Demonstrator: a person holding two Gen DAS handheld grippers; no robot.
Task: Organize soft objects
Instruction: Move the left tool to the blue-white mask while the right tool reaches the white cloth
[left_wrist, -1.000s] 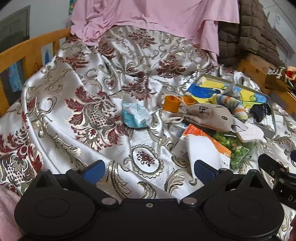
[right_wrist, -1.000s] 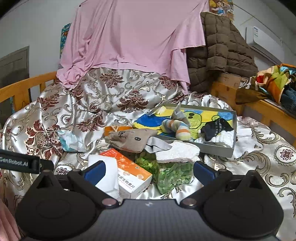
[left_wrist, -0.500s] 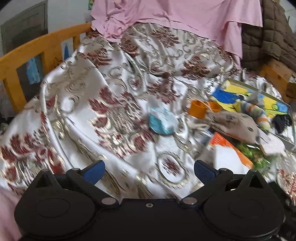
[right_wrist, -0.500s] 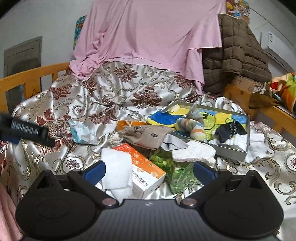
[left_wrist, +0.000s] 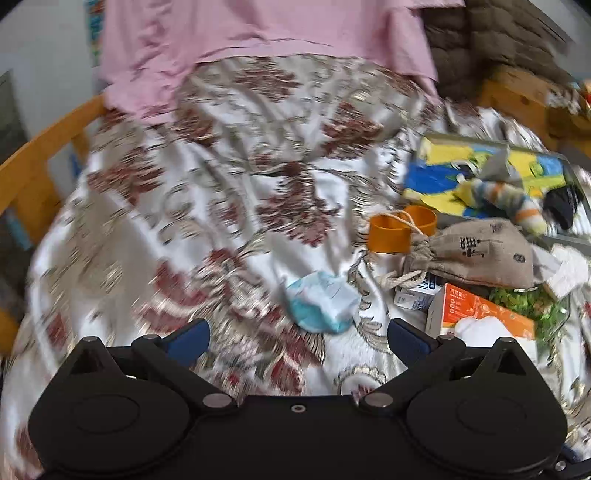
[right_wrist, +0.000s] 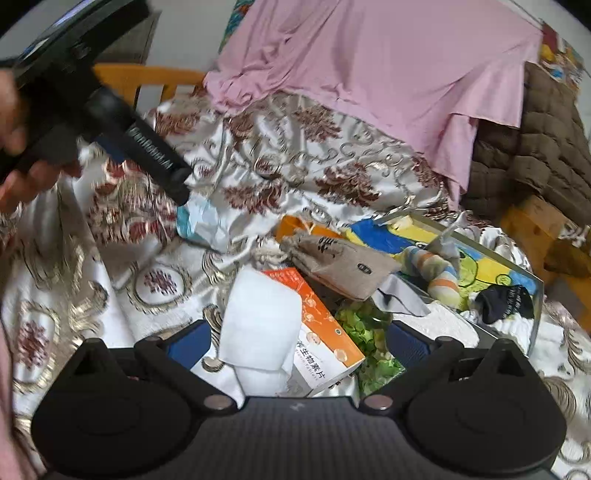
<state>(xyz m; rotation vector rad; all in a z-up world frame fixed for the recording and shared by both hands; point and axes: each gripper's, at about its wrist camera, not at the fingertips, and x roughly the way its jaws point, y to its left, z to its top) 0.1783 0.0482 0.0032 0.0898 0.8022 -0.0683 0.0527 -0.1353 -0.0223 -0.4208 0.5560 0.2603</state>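
A crumpled blue-and-white tissue pack lies on the patterned satin cover, just ahead of my open left gripper. In the right wrist view that gripper hangs right above the same pack. A burlap drawstring pouch lies beside an orange box with a white cloth draped over it. My right gripper is open around that box and cloth. A shallow tray holds a striped sock and a black sock.
Orange rings sit behind the pouch. A bag of green bits lies under the box. A pink sheet and brown quilted coat hang at the back. A wooden rail borders the left.
My left gripper has swung toward the tissue pack, which now sits closer and more central between its fingers. The right gripper has moved forward over the orange box and white cloth.
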